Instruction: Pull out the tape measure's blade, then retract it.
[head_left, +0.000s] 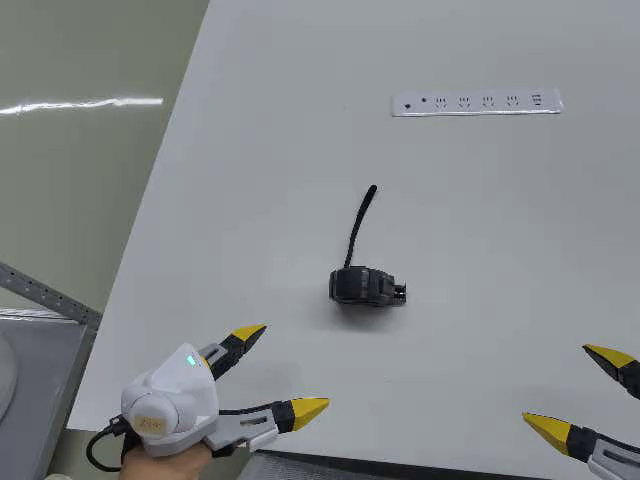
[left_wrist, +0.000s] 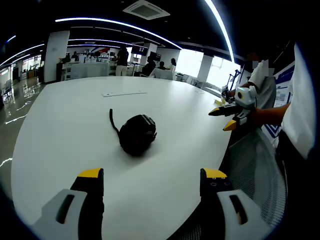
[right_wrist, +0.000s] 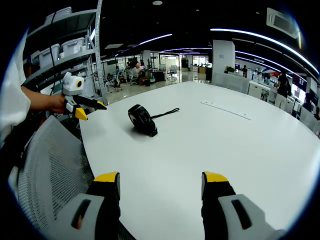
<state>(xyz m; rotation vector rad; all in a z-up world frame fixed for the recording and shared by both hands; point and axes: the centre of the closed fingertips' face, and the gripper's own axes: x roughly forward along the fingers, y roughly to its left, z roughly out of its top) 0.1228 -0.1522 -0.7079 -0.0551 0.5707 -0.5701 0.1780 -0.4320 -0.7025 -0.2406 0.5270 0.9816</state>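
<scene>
Tape measure (head_left: 366, 286) btwn left gripper (head_left: 285, 368) & right gripper (head_left: 565, 385), jaws spread empty; right gripper view catches shelf bins (right_wrist: 72, 47).

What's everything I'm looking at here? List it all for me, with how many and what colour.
Tape measure: one, black, near the middle of the table.
Strap: one, black, trailing from the tape measure toward the far side.
Power strip: one, white, flat on the far part of the table.
Table: one, white, large.
Mesh chair: one, grey, at the table's near edge.
Shelving: one rack, grey metal, holding pale bins, beside the table.
Left gripper: one, white and black with yellow tips, open, over the near edge, left of the tape measure.
Right gripper: one, same colours, open, over the near edge on the right.
</scene>
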